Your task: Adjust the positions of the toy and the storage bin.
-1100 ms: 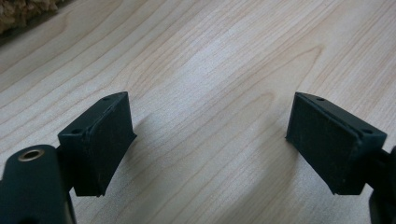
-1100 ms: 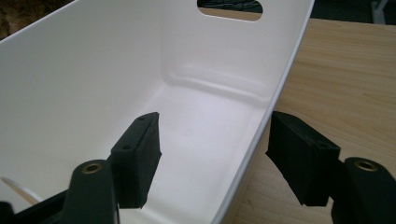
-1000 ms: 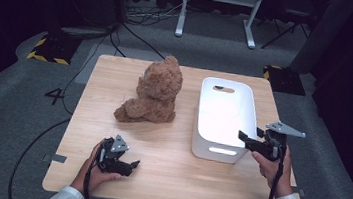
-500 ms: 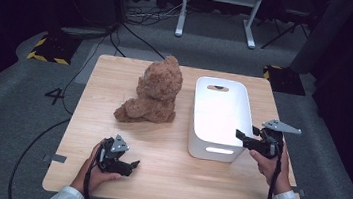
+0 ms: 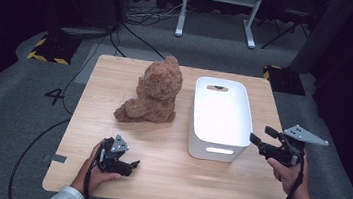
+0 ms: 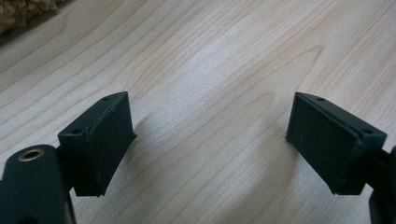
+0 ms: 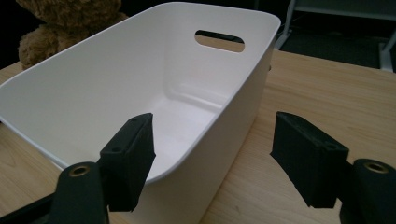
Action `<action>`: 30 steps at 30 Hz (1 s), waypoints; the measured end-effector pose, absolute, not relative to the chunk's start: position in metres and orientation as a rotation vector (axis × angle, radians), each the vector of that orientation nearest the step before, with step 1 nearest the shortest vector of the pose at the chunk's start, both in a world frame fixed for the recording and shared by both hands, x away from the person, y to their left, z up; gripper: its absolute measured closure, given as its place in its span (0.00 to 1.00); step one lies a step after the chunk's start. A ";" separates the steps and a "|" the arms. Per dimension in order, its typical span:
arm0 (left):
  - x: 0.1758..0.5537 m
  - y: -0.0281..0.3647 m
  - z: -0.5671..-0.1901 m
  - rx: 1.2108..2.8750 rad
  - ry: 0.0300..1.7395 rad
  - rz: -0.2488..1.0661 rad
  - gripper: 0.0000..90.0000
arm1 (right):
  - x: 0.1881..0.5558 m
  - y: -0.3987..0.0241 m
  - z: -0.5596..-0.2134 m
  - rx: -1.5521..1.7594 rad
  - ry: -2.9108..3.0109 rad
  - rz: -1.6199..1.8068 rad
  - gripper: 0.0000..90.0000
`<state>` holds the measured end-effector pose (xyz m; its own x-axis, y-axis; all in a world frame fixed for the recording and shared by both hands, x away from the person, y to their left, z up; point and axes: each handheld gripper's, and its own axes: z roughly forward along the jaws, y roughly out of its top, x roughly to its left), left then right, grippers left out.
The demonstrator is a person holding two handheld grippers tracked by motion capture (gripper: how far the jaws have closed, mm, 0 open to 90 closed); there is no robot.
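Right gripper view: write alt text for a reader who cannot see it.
The right tongs stand open astride the near rim of an empty white plastic bin, one jaw inside and one outside. The bin sits on a wooden table, with a brown teddy bear behind.

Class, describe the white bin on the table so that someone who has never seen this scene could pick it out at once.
Start at the light wooden table. On its right half stands the white bin, beside the brown teddy bear. It is the one smooth, hard, open-topped rectangular thing there, with a slot handle at each end.
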<state>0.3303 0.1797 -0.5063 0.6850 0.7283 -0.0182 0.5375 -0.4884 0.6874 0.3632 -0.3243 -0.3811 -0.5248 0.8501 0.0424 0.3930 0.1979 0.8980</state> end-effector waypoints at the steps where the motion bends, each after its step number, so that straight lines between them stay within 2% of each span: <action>1: 0.330 0.180 -0.506 2.213 0.966 0.361 0.16 | 0.363 -0.324 -0.381 1.156 2.009 1.289 0.33; 8: 0.330 0.180 -0.506 2.214 0.965 0.361 0.16 | 0.361 -0.347 -0.399 1.100 2.010 1.252 0.28; 19: 0.330 0.180 -0.506 2.213 0.971 0.360 0.17 | 0.366 -0.351 -0.446 1.071 2.120 1.049 0.23; 30: 0.328 0.181 -0.506 2.208 0.977 0.363 0.17 | 0.368 -0.357 -0.484 1.105 2.265 1.013 0.26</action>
